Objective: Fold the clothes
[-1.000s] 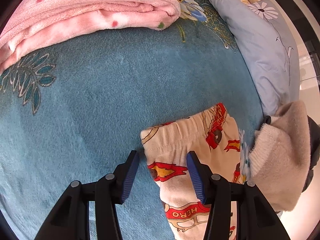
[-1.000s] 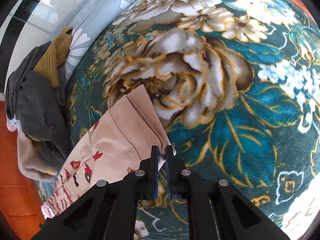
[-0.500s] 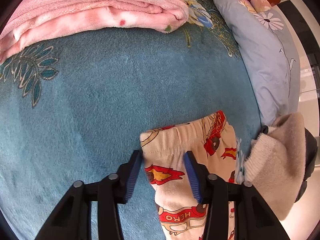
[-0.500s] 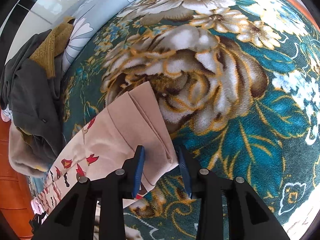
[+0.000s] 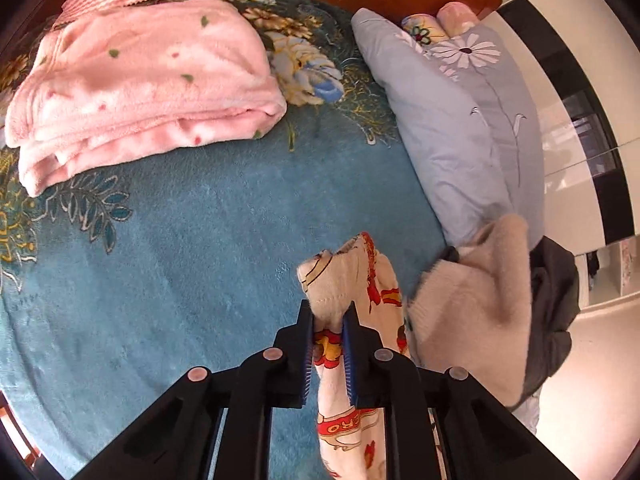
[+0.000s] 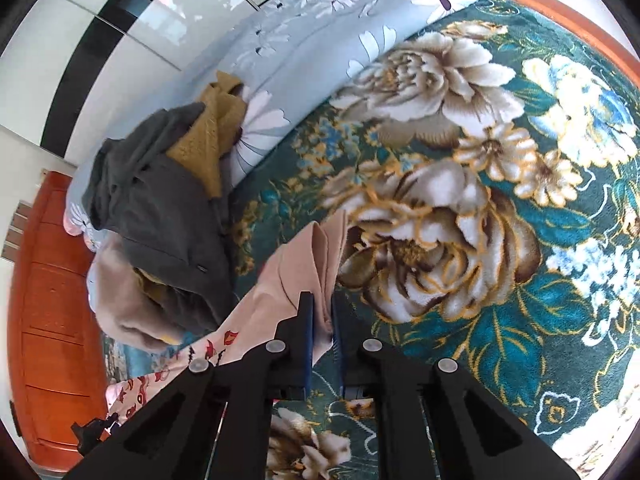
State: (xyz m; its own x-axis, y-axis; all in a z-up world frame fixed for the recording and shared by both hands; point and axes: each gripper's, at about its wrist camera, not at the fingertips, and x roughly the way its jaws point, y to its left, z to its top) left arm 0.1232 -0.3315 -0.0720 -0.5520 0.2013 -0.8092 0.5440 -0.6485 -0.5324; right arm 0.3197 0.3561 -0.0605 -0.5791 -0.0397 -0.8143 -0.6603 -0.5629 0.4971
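Note:
Cream children's pants point(image 5: 360, 280) with red cartoon prints lie on the teal floral blanket point(image 5: 180, 248). My left gripper point(image 5: 328, 322) is shut on the waistband end, which bunches up above the blue pads and is lifted off the blanket. In the right wrist view the plain beige leg cuffs of the pants point(image 6: 304, 264) rise from between the fingers, and my right gripper point(image 6: 322, 316) is shut on them. The printed part trails off to the lower left of that view.
A folded pink fleece blanket point(image 5: 140, 92) lies at the far left. A pale blue flowered pillow point(image 5: 460, 120) lines the right edge. Beside the pants sits a pile of a beige sweater point(image 5: 476, 304), grey garment point(image 6: 160, 208) and mustard knit point(image 6: 208, 148). Wooden bed frame point(image 6: 52, 320) behind.
Both grippers have closed on the pants, the right one after briefly opening. Both ends are lifted from the blanket, and the views have pulled back higher.

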